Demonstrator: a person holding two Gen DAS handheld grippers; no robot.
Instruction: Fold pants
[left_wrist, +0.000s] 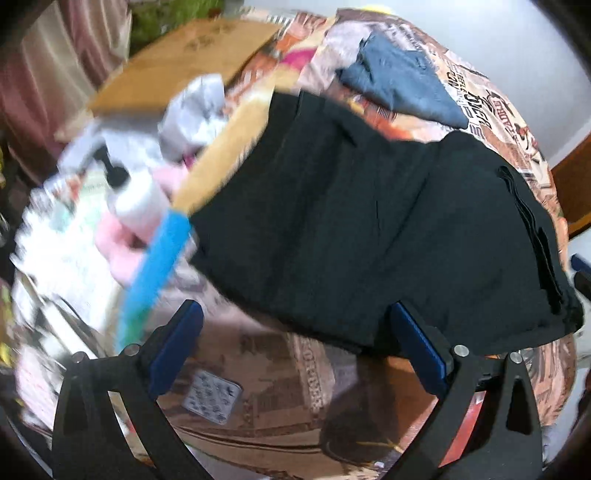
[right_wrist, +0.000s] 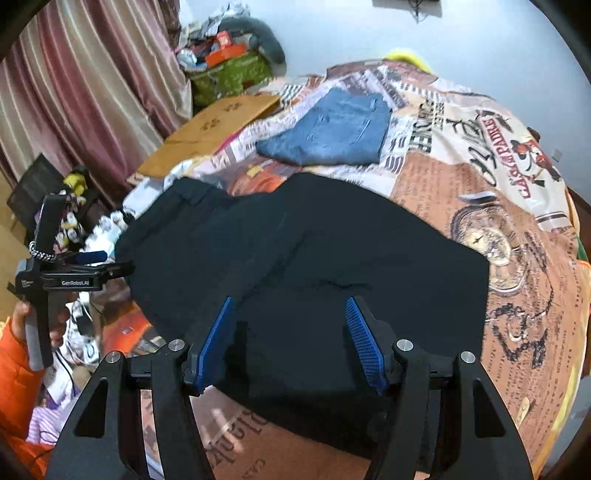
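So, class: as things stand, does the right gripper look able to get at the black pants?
Probably yes. The right gripper is open and hangs just over the near edge of the black pants, which lie flat on the bedspread. Nothing sits between its fingers and the cloth.

Bed with printed blanket (right_wrist: 480, 206), black pants (right_wrist: 314, 258), folded jeans (right_wrist: 332, 129)

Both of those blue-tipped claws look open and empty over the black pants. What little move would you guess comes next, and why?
Probably the right gripper dips and closes on the near edge of the black pants. Its jaws are open right above that edge, holding nothing, and the pants lie flat on the patterned bedspread. The left gripper is open too.
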